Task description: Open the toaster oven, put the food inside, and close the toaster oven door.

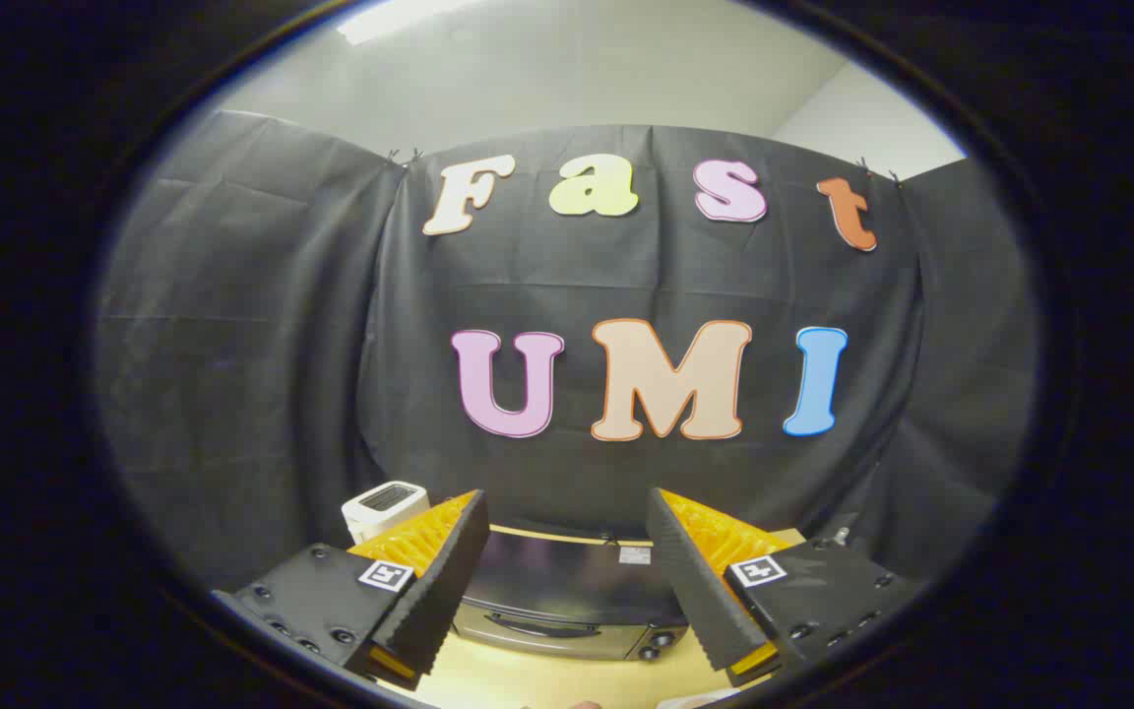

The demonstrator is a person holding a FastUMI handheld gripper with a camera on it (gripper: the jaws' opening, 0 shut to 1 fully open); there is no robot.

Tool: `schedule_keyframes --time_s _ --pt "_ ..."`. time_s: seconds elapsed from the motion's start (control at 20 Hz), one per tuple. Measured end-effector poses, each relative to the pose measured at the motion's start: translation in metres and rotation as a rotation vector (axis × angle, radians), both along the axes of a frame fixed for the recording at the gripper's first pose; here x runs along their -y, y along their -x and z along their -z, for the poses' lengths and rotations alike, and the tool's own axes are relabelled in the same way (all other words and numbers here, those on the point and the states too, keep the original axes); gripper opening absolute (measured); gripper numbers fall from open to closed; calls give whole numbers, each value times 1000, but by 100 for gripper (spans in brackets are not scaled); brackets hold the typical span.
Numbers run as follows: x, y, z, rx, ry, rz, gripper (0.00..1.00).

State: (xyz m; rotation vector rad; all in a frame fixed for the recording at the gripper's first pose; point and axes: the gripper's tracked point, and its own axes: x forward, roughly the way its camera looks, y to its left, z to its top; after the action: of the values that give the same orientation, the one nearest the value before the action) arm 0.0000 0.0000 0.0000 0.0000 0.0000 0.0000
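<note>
Task appears not begun; the toaster oven sits on the table below and between the fingers, door closed, handle untouched; the gripper is spread wide, holding nothing; opening, loading and closing all remain.

We see a small white boxy appliance with a dark slotted top on the pale yellow wooden tabletop — black cloth drapes hang behind.
</note>
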Motion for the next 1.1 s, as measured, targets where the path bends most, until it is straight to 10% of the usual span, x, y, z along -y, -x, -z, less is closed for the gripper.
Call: schedule_keyframes --time_s 1.1 --pt "4 -17 26 -41 8 2 100"
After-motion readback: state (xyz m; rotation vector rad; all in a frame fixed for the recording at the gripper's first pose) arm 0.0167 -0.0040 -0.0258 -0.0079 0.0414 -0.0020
